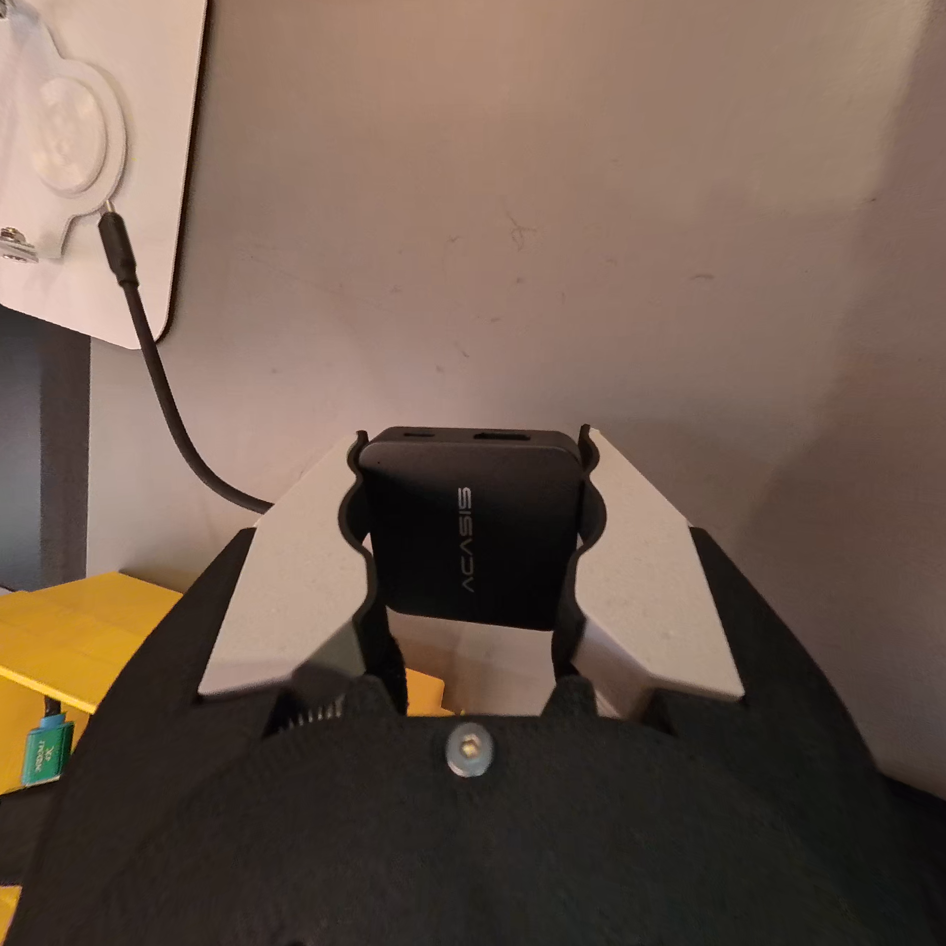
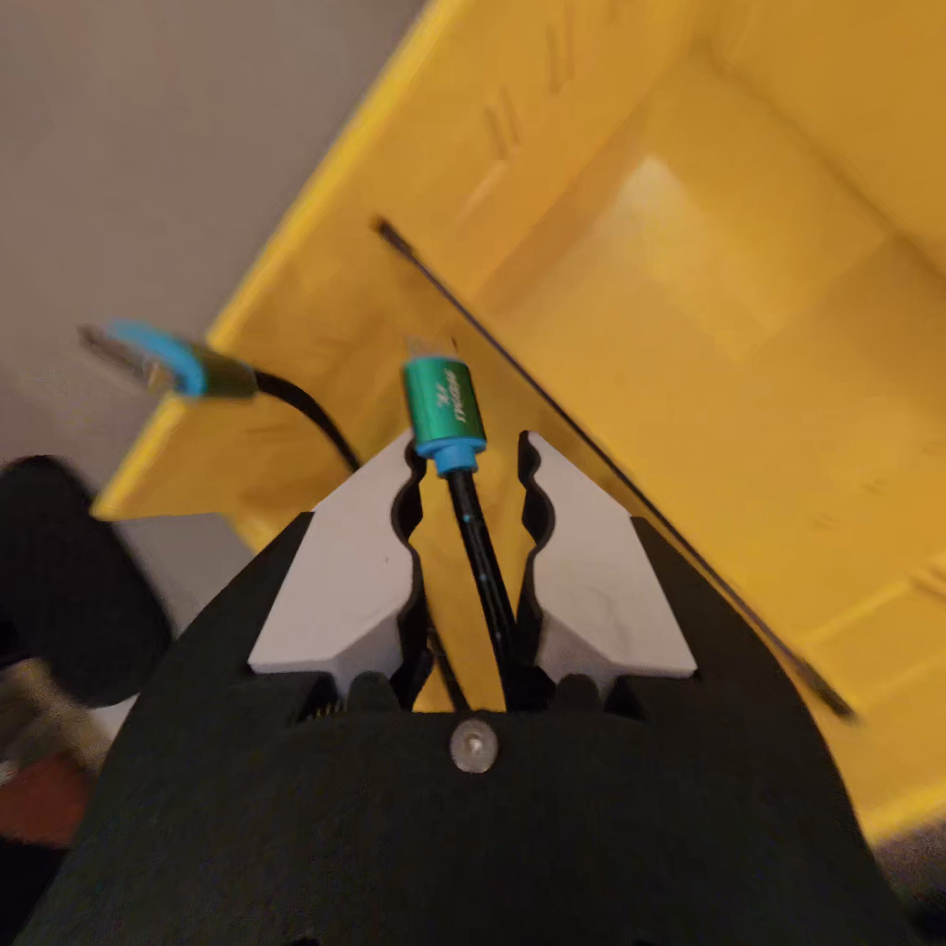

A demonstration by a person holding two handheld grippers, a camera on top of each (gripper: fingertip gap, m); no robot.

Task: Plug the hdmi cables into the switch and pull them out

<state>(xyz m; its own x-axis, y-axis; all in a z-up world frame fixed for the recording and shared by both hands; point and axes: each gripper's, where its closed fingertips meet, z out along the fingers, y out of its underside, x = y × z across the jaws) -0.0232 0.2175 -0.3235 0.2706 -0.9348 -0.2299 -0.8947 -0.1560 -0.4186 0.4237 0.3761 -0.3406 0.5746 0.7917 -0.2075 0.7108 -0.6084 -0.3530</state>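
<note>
My left gripper (image 1: pixel 473 432) is shut on the black square HDMI switch (image 1: pixel 468 527) and holds it by its two sides. The ports on its far edge face the wall. My right gripper (image 2: pixel 468 440) is open over the yellow bin (image 2: pixel 665 307). A green HDMI plug (image 2: pixel 443 402) with a blue collar sits just past its fingertips. The plug's black cable (image 2: pixel 481 563) runs back between the fingers and touches neither pad. A second green and blue HDMI plug (image 2: pixel 169 366) sticks out over the bin's left rim, blurred. One green plug also shows in the left wrist view (image 1: pixel 43 750).
A grey wall (image 1: pixel 563 230) is close ahead of the switch. A white board (image 1: pixel 102 153) hangs at the upper left, and a black cable (image 1: pixel 153 368) runs down from it behind my left finger. A thin black strip (image 2: pixel 614 476) lies across the bin. A dark rounded object (image 2: pixel 56 573) is at the left.
</note>
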